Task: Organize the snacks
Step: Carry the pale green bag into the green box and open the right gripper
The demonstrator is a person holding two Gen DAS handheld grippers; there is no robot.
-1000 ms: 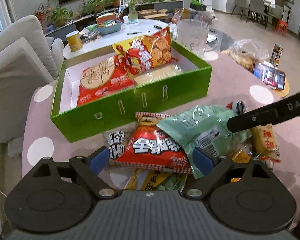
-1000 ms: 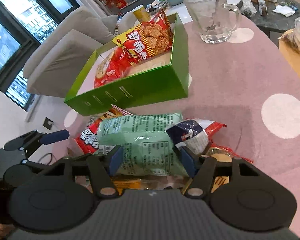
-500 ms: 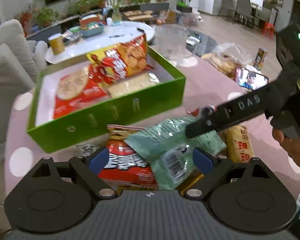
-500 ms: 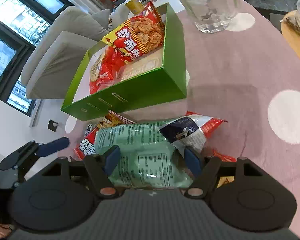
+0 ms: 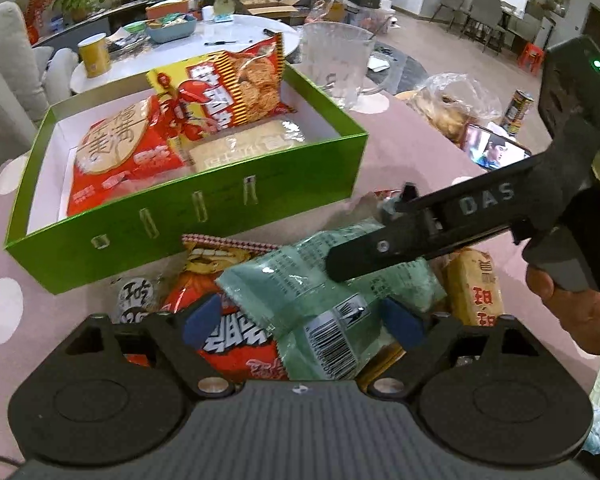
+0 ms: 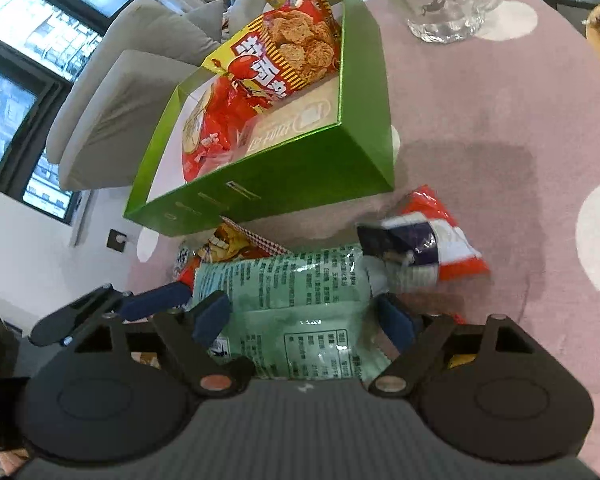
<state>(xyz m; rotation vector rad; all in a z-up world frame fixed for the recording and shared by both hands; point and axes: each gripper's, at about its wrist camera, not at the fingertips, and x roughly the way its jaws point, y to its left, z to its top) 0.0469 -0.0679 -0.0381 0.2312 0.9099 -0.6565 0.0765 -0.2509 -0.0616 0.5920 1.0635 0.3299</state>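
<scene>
A green box [image 5: 180,232] holds a red cracker bag [image 5: 120,152], a yellow-red bag [image 5: 236,80] and a beige pack [image 5: 240,146]. In front lies a pile: a pale green bag [image 5: 320,280] on a red bag [image 5: 228,336], beside a yellow-orange pack [image 5: 474,288]. My left gripper [image 5: 302,320] straddles the red and green bags, its jaws closing, pads not pressing. My right gripper [image 6: 304,318] straddles the pale green bag [image 6: 292,280], its jaws opening. One of its fingers [image 5: 380,246] lies over that bag. A red-white-blue pack [image 6: 428,248] sits just beyond.
A glass mug [image 5: 336,68] stands behind the box [image 6: 280,184] on the pink dotted cloth [image 6: 480,112]. At the right are a plastic bag of food [image 5: 448,100], a phone [image 5: 494,152] and a can [image 5: 518,110]. Grey sofa cushions [image 6: 112,100] lie to the left.
Both grippers have come in lower over the pile. The right gripper's finger now lies across the pale green bag. The left jaws have narrowed and the right jaws have widened.
</scene>
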